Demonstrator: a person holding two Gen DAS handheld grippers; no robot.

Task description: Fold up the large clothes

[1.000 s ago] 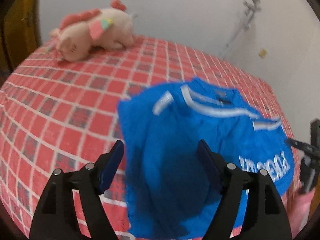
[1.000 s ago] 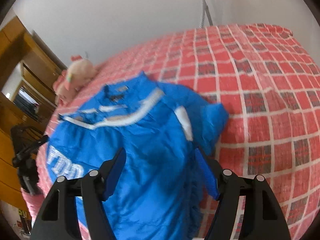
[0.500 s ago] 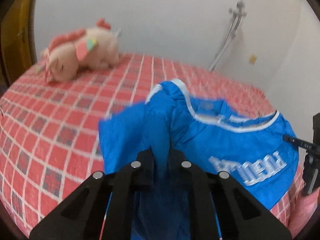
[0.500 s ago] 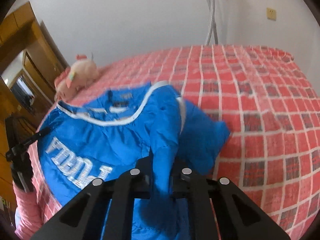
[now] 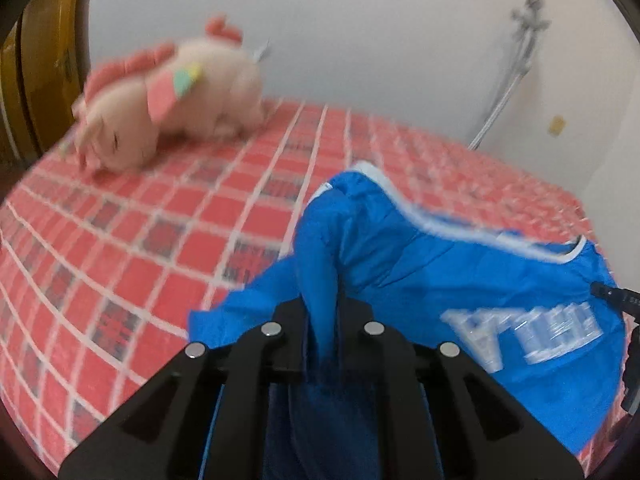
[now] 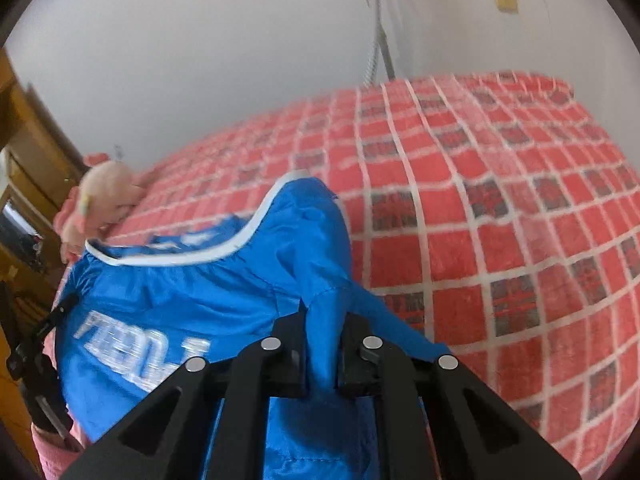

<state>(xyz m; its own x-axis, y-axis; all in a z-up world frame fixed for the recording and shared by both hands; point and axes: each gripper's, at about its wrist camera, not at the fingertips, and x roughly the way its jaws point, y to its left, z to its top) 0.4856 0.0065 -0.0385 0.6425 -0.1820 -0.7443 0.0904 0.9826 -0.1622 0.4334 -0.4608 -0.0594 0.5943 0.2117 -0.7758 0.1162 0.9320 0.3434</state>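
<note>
One blue jacket (image 5: 460, 280) with white trim and white lettering lies partly lifted on one bed with a red checked bedspread (image 5: 140, 248); one pink plush toy (image 5: 168, 100) sits at the far end near the wall. Two grippers: left gripper (image 5: 322, 320) and right gripper (image 6: 322, 344), each clamped narrow on a pinched ridge of the blue fabric. Left view alone shows the toy clearly; right view shows more bare bedspread and, at its left edge, a wooden cabinet (image 6: 24, 168) and the other black gripper.
</note>
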